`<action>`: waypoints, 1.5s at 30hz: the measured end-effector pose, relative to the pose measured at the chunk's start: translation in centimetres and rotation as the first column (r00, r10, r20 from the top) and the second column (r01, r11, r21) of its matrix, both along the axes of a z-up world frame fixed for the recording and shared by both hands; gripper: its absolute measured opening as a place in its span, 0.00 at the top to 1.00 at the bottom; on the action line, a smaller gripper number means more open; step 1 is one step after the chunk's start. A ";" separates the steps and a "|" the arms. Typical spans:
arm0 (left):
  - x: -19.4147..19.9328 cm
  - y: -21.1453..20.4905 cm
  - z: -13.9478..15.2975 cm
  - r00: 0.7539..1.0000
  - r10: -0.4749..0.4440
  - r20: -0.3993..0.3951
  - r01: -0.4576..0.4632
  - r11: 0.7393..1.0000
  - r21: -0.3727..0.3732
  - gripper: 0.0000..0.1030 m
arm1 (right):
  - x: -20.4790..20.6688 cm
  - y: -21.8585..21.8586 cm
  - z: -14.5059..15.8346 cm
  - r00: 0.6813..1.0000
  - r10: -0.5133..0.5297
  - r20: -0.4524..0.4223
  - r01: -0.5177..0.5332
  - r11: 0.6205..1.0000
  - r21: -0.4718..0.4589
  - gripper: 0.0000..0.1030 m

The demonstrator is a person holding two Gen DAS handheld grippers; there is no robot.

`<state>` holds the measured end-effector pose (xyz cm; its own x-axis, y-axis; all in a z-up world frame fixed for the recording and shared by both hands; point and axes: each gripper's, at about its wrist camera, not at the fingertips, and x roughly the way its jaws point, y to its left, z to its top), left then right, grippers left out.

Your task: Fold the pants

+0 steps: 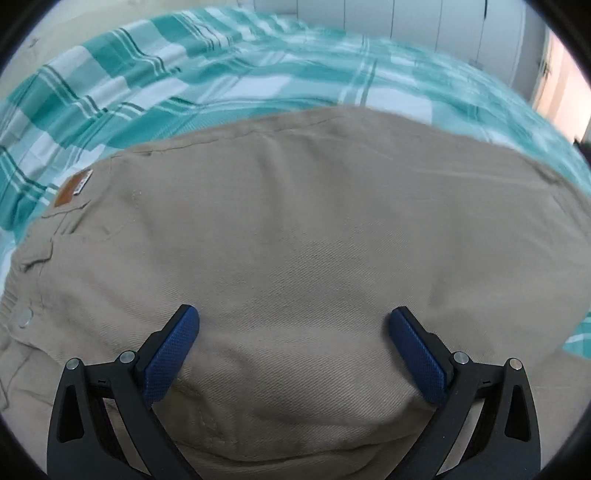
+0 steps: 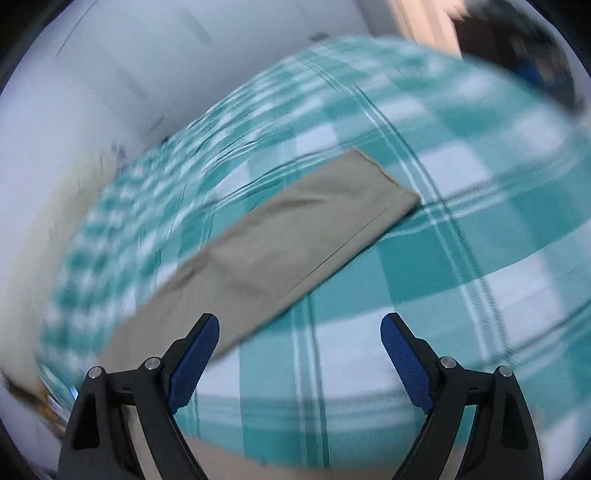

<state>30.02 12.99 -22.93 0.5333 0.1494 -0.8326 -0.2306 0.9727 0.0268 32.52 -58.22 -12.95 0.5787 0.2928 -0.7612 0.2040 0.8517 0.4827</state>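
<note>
Left gripper [image 1: 293,321] spread wide over tan pants [image 1: 295,240], gripping nothing; brown patch [image 1: 72,186] at 10 o'clock. Right gripper [image 2: 300,328] wide apart, empty, above checked bedsheet [image 2: 461,221]; pant leg [image 2: 295,229] toward 12 o'clock.

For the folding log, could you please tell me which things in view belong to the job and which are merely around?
Job:
- khaki pants
- left tongs, open
- right tongs, open

Around:
- teal checked bedcover
- white cupboard doors
</note>
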 end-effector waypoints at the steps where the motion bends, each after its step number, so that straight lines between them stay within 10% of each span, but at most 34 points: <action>1: 0.1 -0.1 -0.1 1.000 -0.001 -0.002 0.001 1.000 0.009 0.01 | 1.0 -1.5 -1.6 0.999 -0.050 -0.019 0.051 0.996 0.069 0.14; 9: -0.2 0.2 -0.7 1.000 0.002 0.027 -0.002 1.000 0.004 0.01 | 8.9 -6.8 -9.2 0.955 -0.295 -0.012 0.285 0.911 0.298 0.28; 11: 0.1 -0.1 -0.7 1.000 0.002 0.030 -0.003 1.000 0.009 0.01 | 10.7 -7.2 -9.7 0.948 -0.316 -0.025 0.310 0.908 0.282 0.46; 13: 0.2 -0.1 -0.8 1.000 0.004 0.031 -0.004 1.000 0.010 0.01 | 11.7 -7.2 -9.4 0.946 -0.320 -0.052 0.324 0.931 0.166 0.91; 15: 0.2 -0.2 -0.8 0.999 0.004 0.031 -0.005 1.000 0.012 0.01 | 12.0 -6.3 -7.8 0.961 -0.276 -0.017 0.276 0.959 0.058 0.96; 19: 0.4 -0.2 -0.8 1.000 0.006 0.028 -0.007 1.000 0.022 0.01 | 9.4 0.2 -0.1 0.975 0.118 0.188 -0.089 0.984 -0.156 0.96; 24: 0.6 -0.5 -0.7 1.000 0.009 0.011 -0.009 0.999 0.048 0.01 | -4.9 8.8 7.8 0.766 0.593 0.250 -0.489 0.788 -0.374 0.96; 26: 0.7 -0.8 -0.5 1.000 0.010 0.000 -0.010 0.998 0.067 0.01 | -10.0 8.5 7.7 0.740 0.638 0.212 -0.526 0.746 -0.409 0.96; 28: 0.9 -1.0 -0.4 1.000 0.014 -0.016 -0.012 0.996 0.084 0.01 | -13.1 6.5 5.9 0.788 0.599 0.140 -0.490 0.749 -0.446 0.95; 29: 1.0 -1.1 -0.2 0.999 0.019 -0.030 -0.017 0.995 0.094 0.01 | -13.8 3.8 3.7 0.863 0.501 0.066 -0.421 0.786 -0.454 0.94; 32: 0.8 -1.6 0.8 0.994 0.049 -0.101 -0.036 0.991 0.129 0.01 | -13.5 -2.8 -1.6 0.976 0.162 -0.144 -0.214 0.828 -0.519 0.56; 38: -5.6 -2.8 5.1 0.991 -0.024 -0.132 0.025 1.000 0.009 0.01 | -16.9 -7.0 0.4 0.986 -0.138 -0.090 0.071 0.848 -0.525 0.38; 45: -13.7 -5.7 3.5 0.984 -0.130 -0.120 0.132 0.991 0.007 0.01 | -20.8 6.9 4.5 0.990 0.105 0.089 -0.057 0.903 -0.425 0.25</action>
